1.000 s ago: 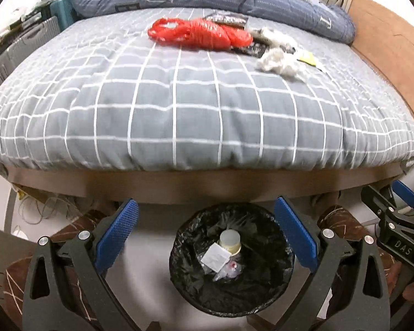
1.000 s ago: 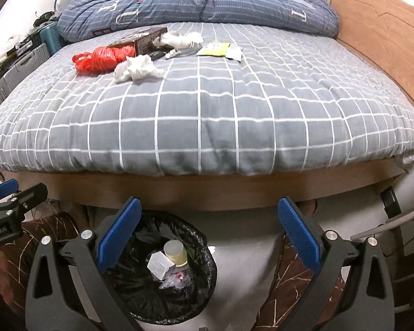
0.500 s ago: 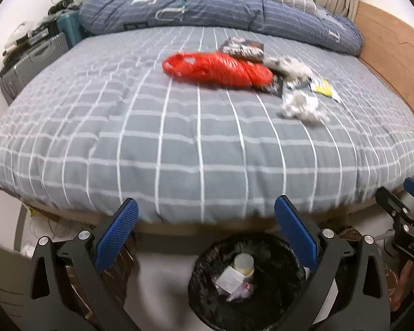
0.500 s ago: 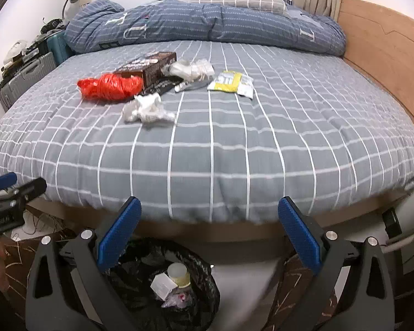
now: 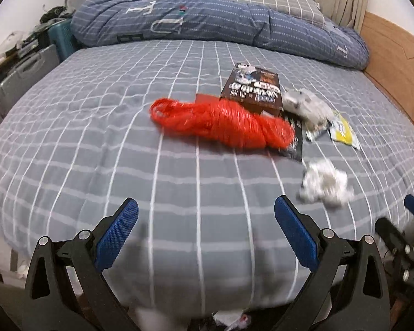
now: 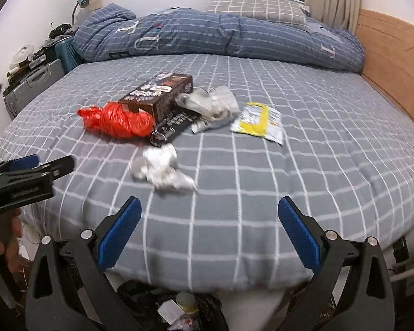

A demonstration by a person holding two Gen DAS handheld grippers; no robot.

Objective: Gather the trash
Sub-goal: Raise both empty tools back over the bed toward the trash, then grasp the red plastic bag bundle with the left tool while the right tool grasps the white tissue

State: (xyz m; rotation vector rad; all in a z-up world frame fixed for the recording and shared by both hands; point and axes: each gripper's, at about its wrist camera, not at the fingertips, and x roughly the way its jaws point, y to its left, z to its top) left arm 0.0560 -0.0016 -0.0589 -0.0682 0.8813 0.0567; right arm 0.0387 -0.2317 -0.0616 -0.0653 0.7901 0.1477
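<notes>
Trash lies on the grey checked bed (image 5: 96, 143) (image 6: 317, 165): a red plastic bag (image 5: 223, 122) (image 6: 117, 120), a brown box (image 5: 252, 87) (image 6: 158, 96), a crumpled white tissue (image 5: 324, 183) (image 6: 161, 169), a clear wrapper wad (image 5: 307, 106) (image 6: 209, 100) and a yellow packet (image 5: 342, 131) (image 6: 259, 121). My left gripper (image 5: 205, 231) hangs open over the bed's near edge, nothing between its fingers. My right gripper (image 6: 207, 230) is open too, just short of the tissue. The black-lined bin (image 6: 179, 309) sits below the bed edge with a bottle and scraps inside.
A folded blue duvet (image 6: 220, 35) and a pillow (image 6: 256, 7) lie at the head of the bed. A wooden headboard (image 6: 394, 63) runs along the right. Suitcases (image 6: 33, 85) stand at the left. A hand (image 6: 2, 242) holds the other gripper at left.
Both grippers have risen from over the bin to bed height and moved forward toward the trash. The bin has dropped to the bottom edge of both views. Both stay open.
</notes>
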